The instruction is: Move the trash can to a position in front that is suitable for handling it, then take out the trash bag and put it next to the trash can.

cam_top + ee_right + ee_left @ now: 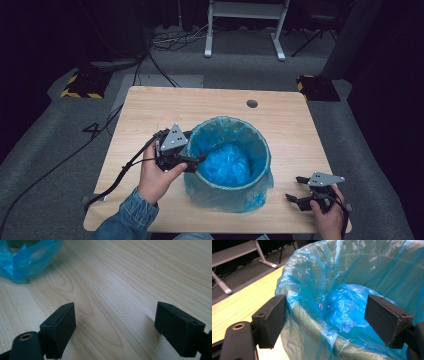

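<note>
One wood table (150, 110) w/ lined bin (227, 160), grey carpet (40, 150).

Bin (227, 190) with bag (227, 162) in it at table (200, 107) centre, left gripper (192, 160) at bin's left rim, jaws straddling the rim, right gripper (297, 189) right of bin near table's front edge, hole (252, 103) behind bin

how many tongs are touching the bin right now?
1. The left tongs are open astride the bin's left rim, over the blue liner. The right tongs are open above the table, clear of it.
</note>
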Action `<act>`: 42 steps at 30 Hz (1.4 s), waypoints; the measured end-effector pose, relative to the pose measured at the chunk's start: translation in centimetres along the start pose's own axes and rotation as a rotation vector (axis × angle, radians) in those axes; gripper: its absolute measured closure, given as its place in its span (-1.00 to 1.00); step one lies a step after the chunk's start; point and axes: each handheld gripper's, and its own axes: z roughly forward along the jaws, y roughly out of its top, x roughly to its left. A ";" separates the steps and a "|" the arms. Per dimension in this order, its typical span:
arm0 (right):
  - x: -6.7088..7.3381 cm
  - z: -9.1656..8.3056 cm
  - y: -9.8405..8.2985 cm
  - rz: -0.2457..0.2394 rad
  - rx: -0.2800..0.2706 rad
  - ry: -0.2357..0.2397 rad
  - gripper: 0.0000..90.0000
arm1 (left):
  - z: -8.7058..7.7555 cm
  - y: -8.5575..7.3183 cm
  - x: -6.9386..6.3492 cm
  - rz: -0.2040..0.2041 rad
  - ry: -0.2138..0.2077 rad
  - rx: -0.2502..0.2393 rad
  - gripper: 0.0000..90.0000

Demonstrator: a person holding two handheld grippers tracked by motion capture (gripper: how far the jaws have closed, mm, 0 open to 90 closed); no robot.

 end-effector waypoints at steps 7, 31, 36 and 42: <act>-0.1 0.1 0.0 0.005 0.006 -0.010 -0.68 | -1.9 0.7 0.2 0.039 0.024 -0.037 -0.46; 2.2 -2.1 2.8 -0.003 -0.067 0.046 -0.64 | -7.2 -5.7 0.5 0.022 0.125 0.042 -0.48; 3.7 -1.9 4.4 -0.035 -0.117 0.102 -0.65 | -6.2 -7.7 0.6 -0.001 0.115 0.070 -0.49; 4.6 -0.3 5.9 -0.044 -0.105 0.132 -0.63 | -5.6 -9.3 0.5 -0.030 0.098 0.074 -0.49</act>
